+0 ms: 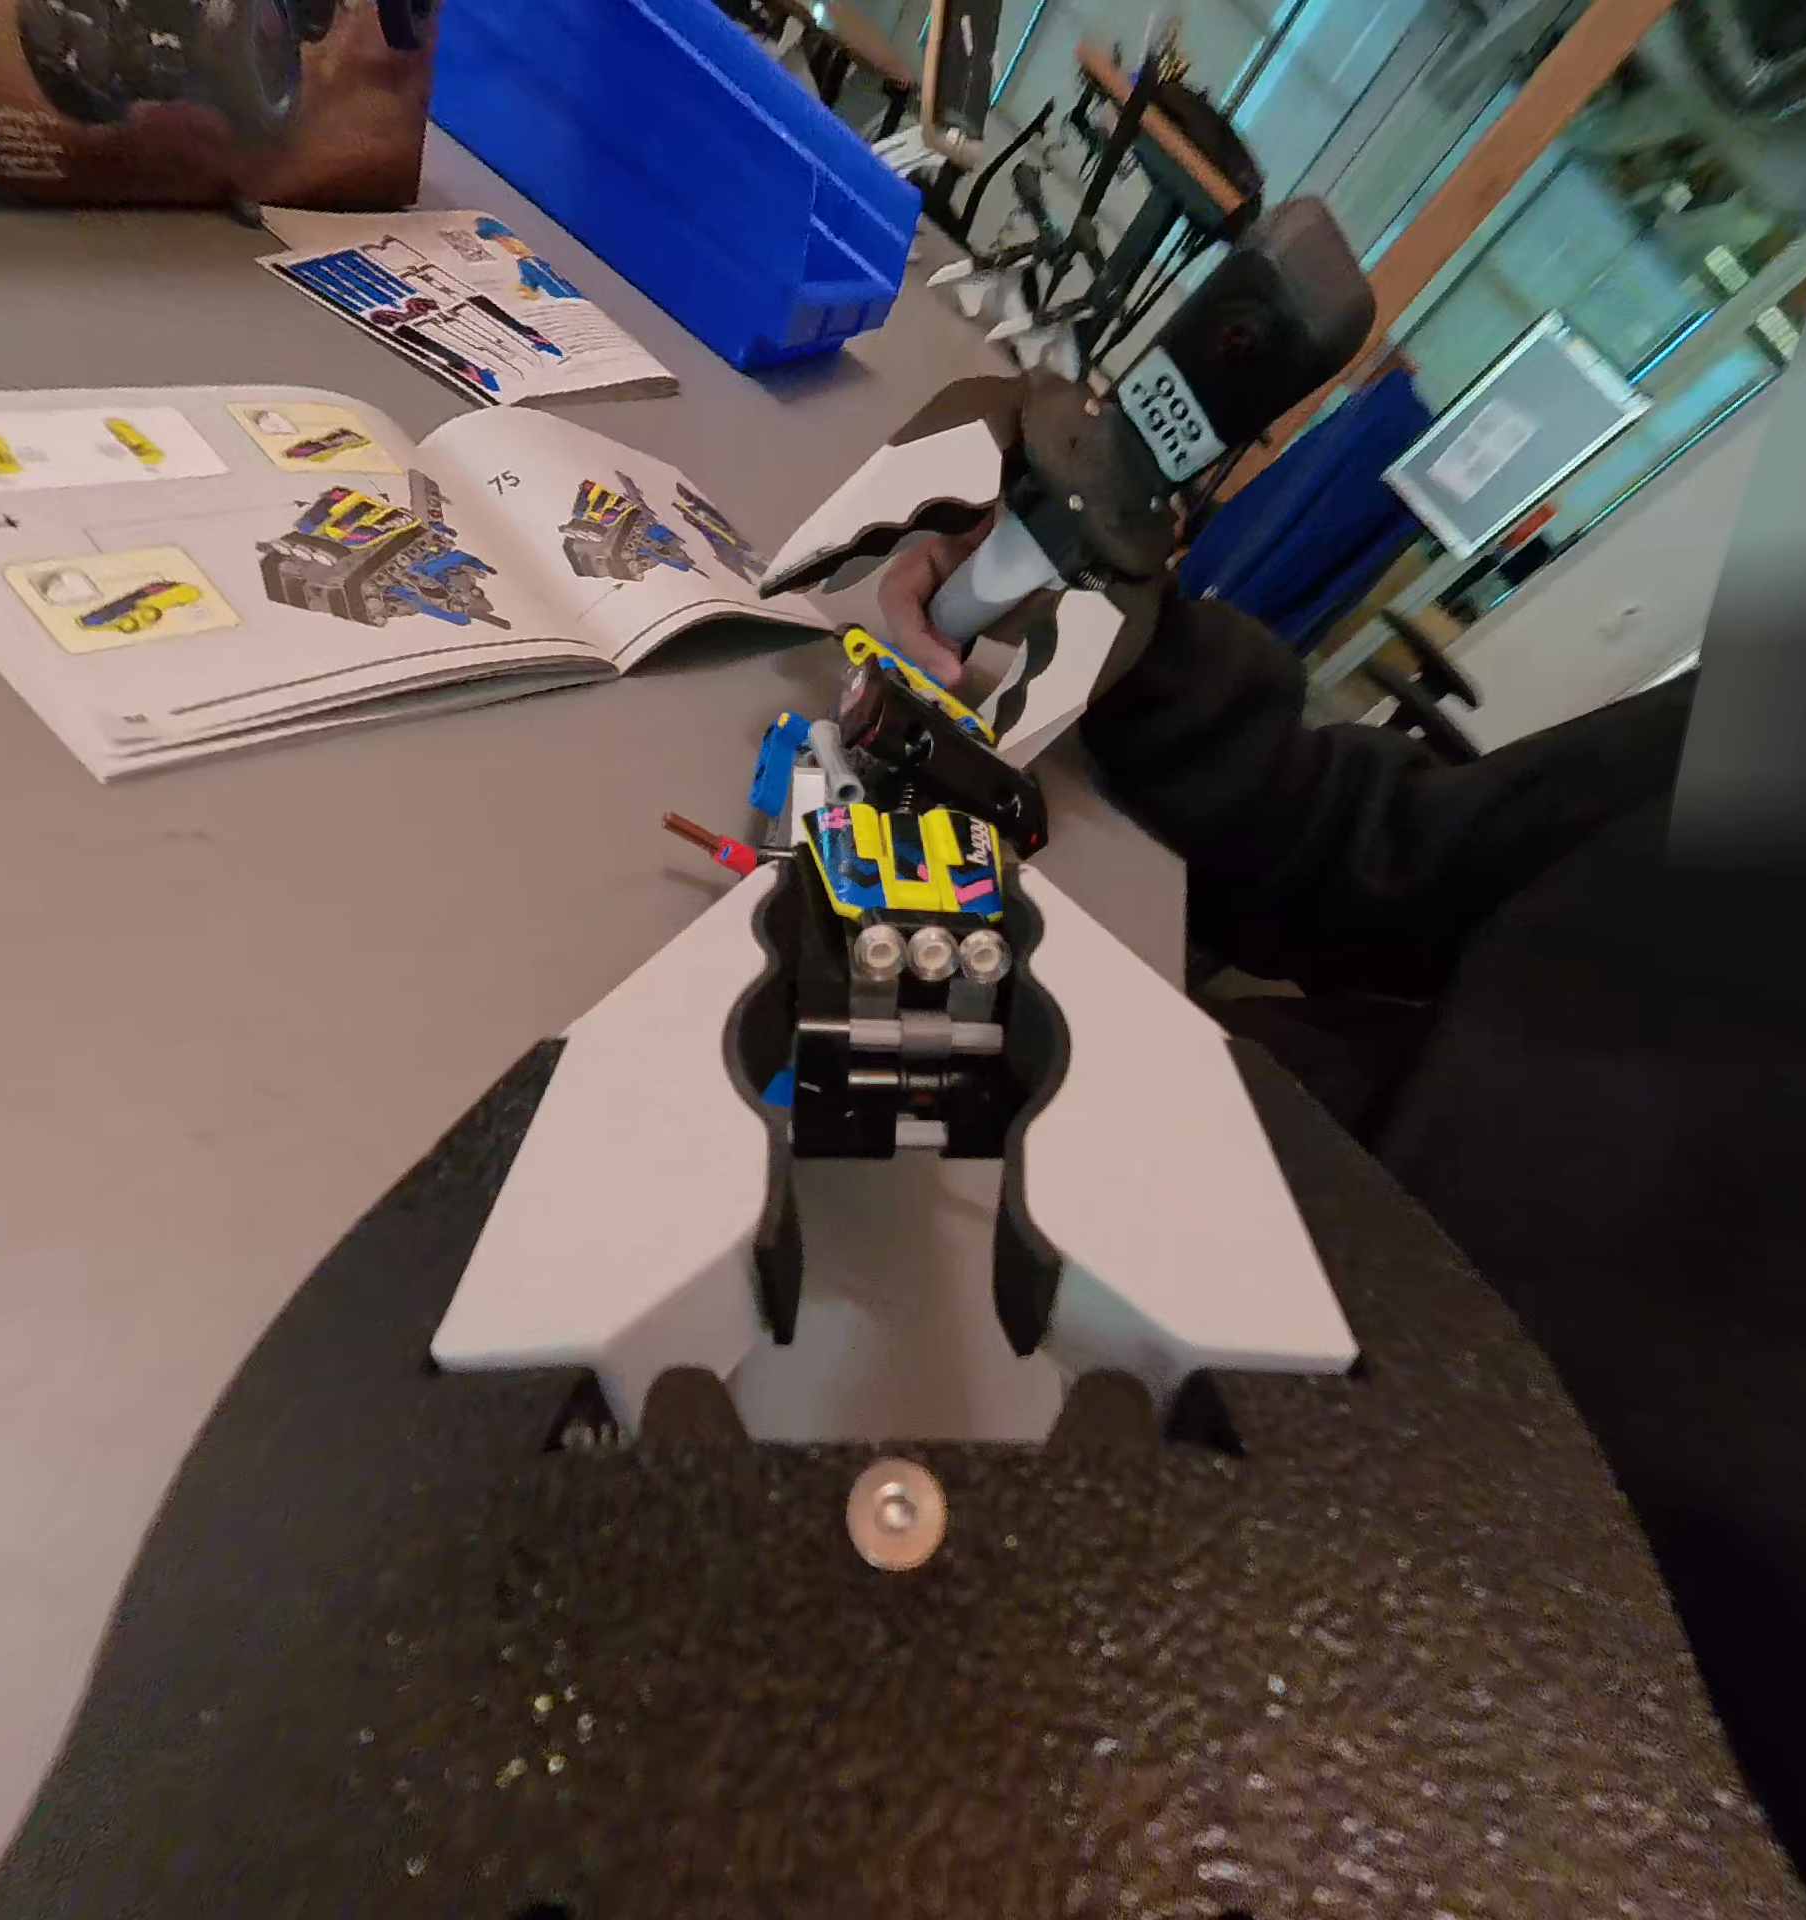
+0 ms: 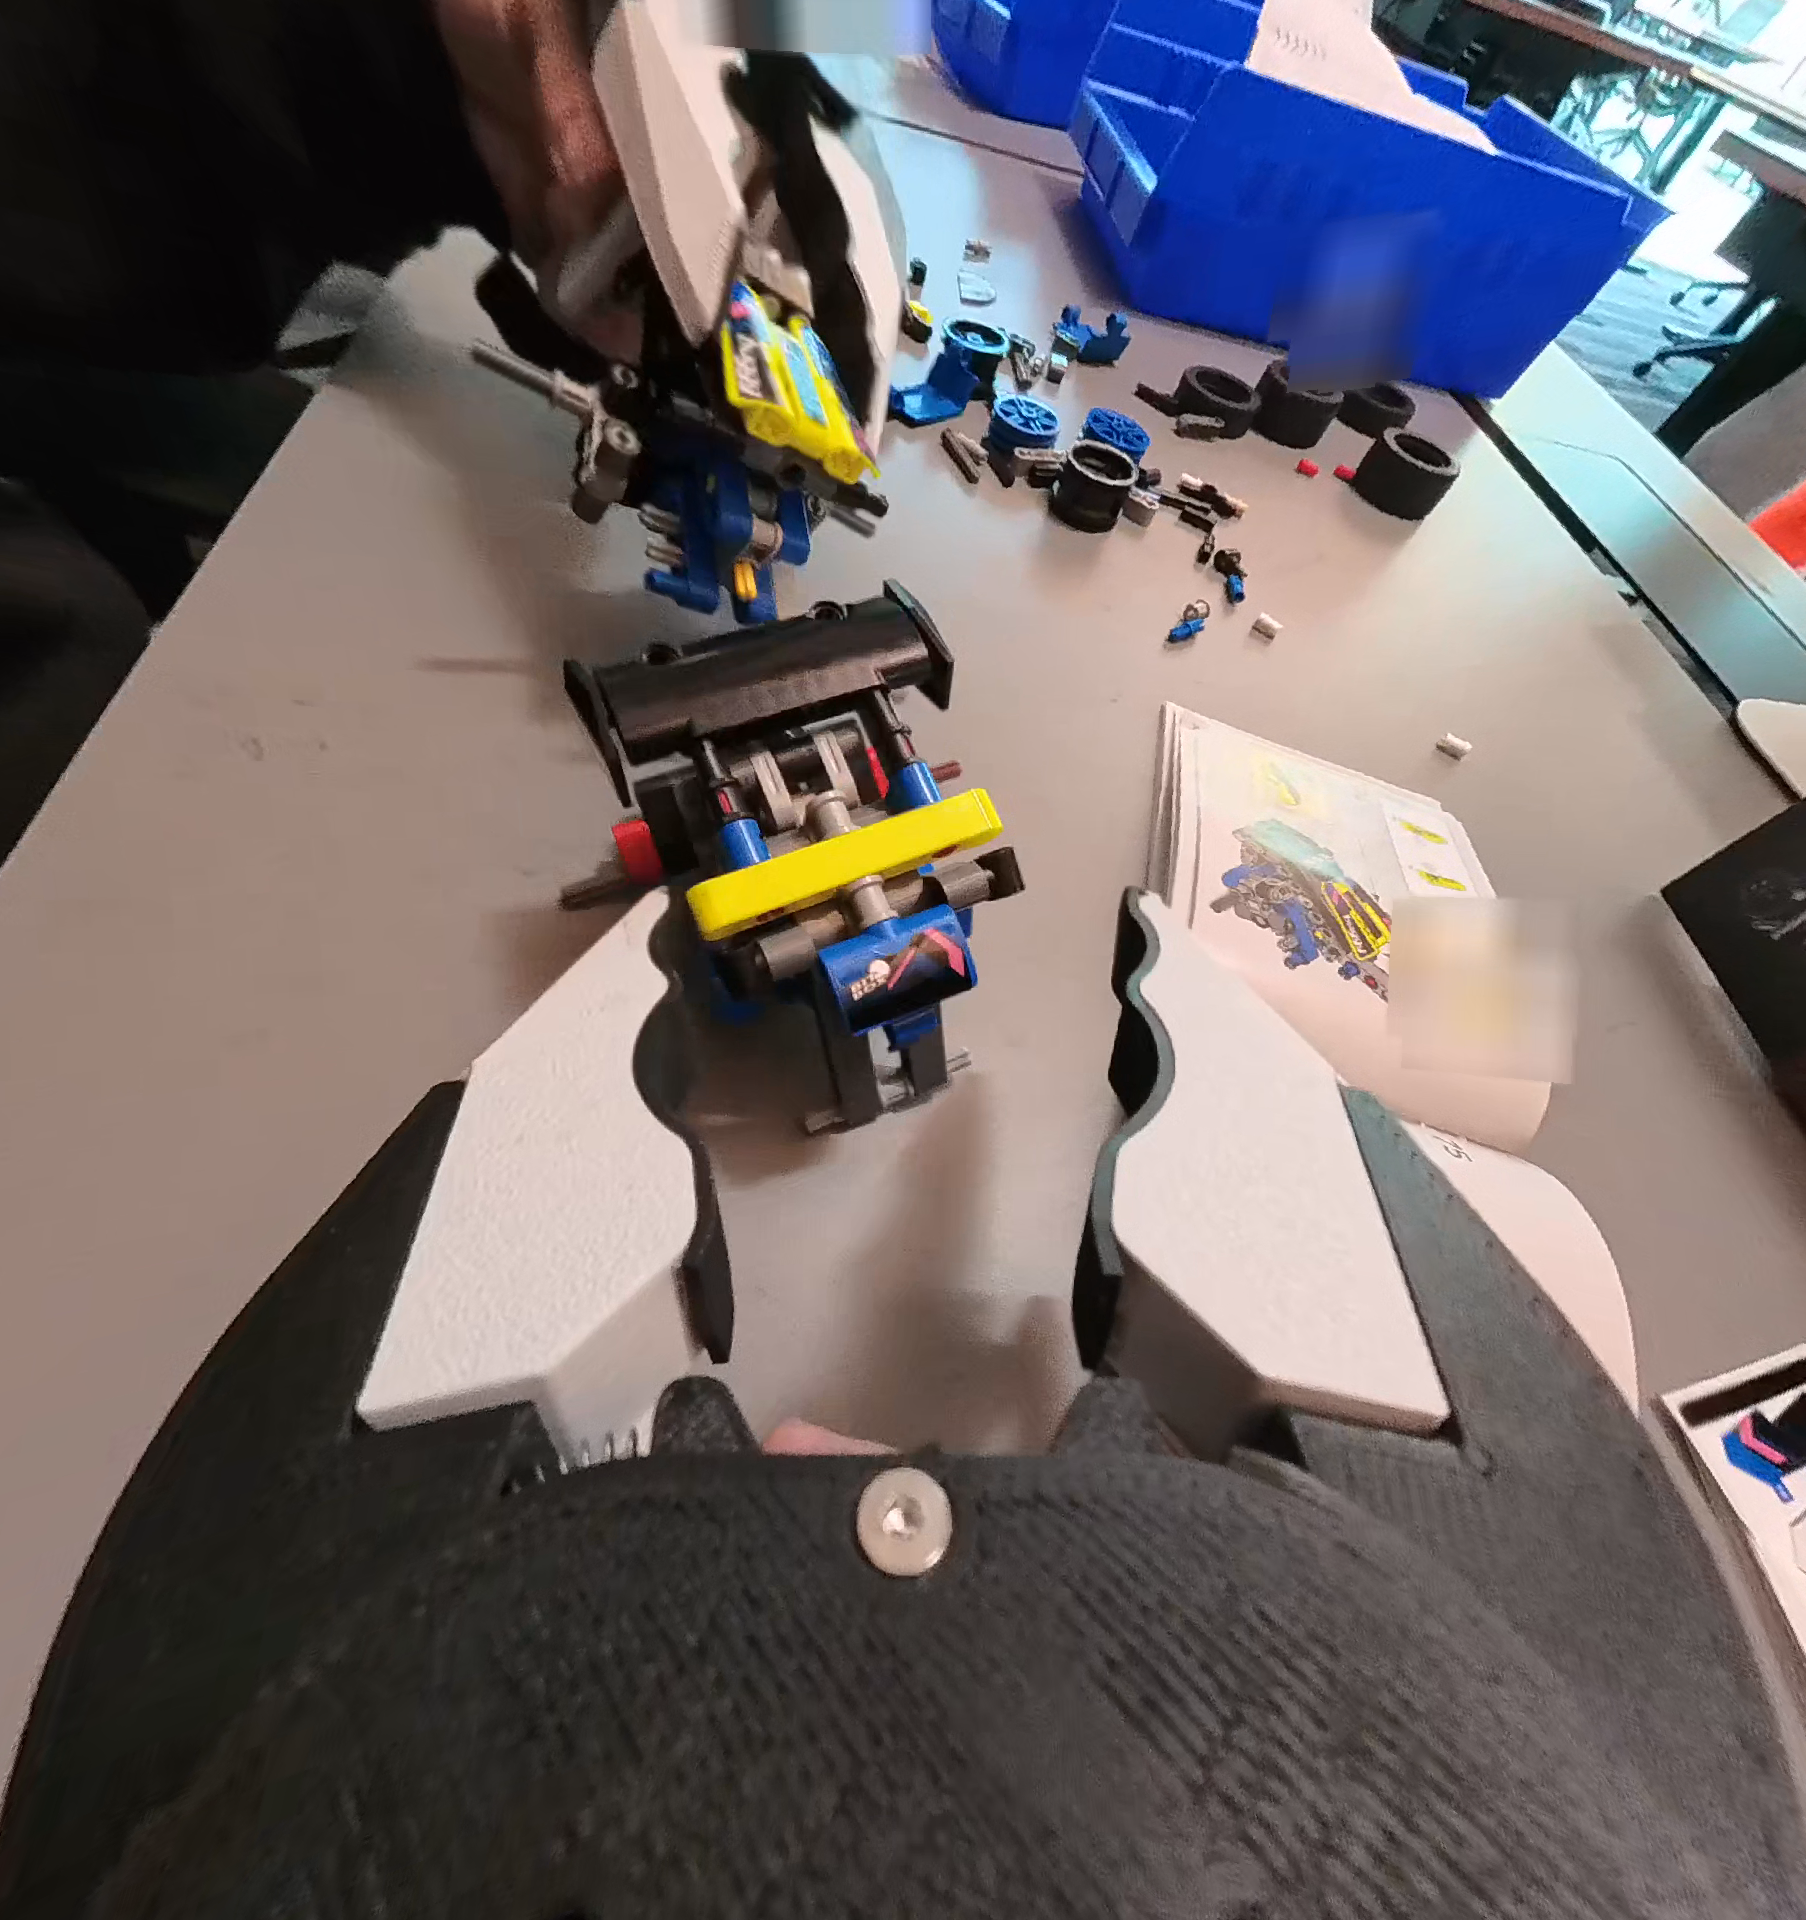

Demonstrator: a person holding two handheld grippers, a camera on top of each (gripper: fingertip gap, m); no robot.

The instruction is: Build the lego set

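Your left gripper (image 1: pixel 897 997) pinches the front half of the toy car (image 1: pixel 904 883); your right gripper (image 2: pixel 894 1049) is spread wide around the rear half (image 2: pixel 805 831) on the table (image 2: pixel 255 935).

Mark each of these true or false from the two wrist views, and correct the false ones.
1. The left gripper has a brick-built front section clamped between its fingers. True.
2. The right gripper is shut on the yellow beam. False: its fingers stand wide apart; the rear section with the yellow beam lies on the table.
3. The instruction booklet lies closed. False: it lies open.
4. Black tyres lie loose near the blue bin. True.
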